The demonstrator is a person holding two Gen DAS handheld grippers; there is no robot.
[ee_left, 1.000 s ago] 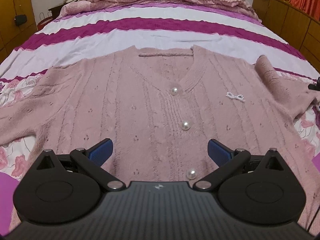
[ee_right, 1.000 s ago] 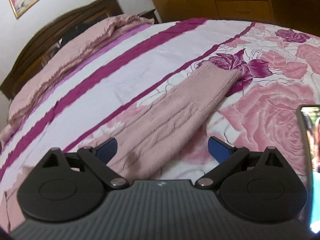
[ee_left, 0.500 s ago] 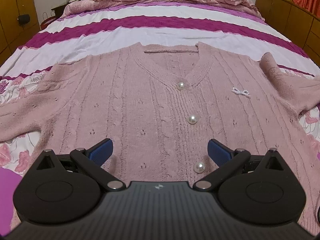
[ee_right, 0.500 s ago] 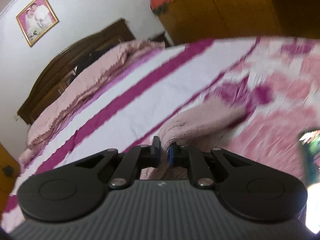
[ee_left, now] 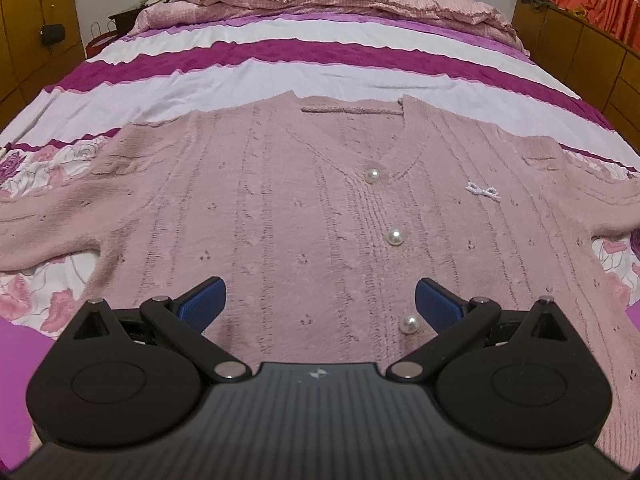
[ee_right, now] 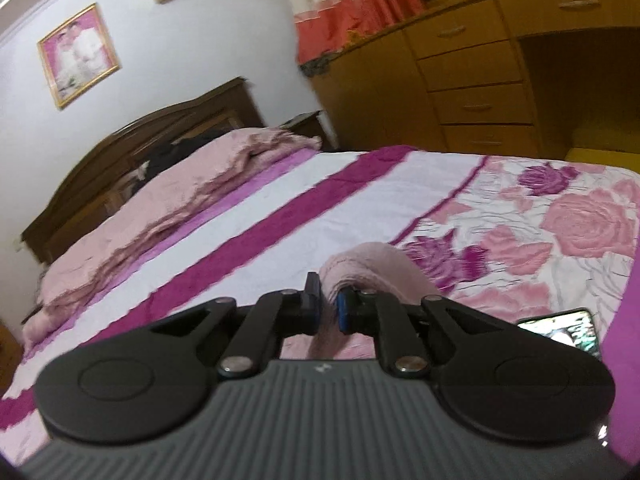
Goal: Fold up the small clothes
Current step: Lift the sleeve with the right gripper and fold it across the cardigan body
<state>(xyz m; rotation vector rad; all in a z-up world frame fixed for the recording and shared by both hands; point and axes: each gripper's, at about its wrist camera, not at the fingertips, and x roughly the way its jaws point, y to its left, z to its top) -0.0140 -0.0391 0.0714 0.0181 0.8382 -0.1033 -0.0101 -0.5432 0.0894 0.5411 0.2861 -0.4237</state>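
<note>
Two grippers: I report each.
Left gripper (ee_left: 320, 300): angled down over cardigan (ee_left: 288, 216) — fingers apart, empty.
Right gripper (ee_right: 329, 306): raised — clamped on sleeve (ee_right: 372, 264).
Cardigan: flat on bed (ee_left: 320, 68).
Writing: none legible.

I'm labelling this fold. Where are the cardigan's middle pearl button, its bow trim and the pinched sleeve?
middle pearl button (ee_left: 395, 237): left wrist view, its round face.
bow trim (ee_left: 483, 191): left wrist view, the knot.
sleeve (ee_right: 370, 260): right wrist view, the raised fold beyond the fingers.

Soft indoor light; right wrist view motion-blurred; fisheye bending at edges.
</note>
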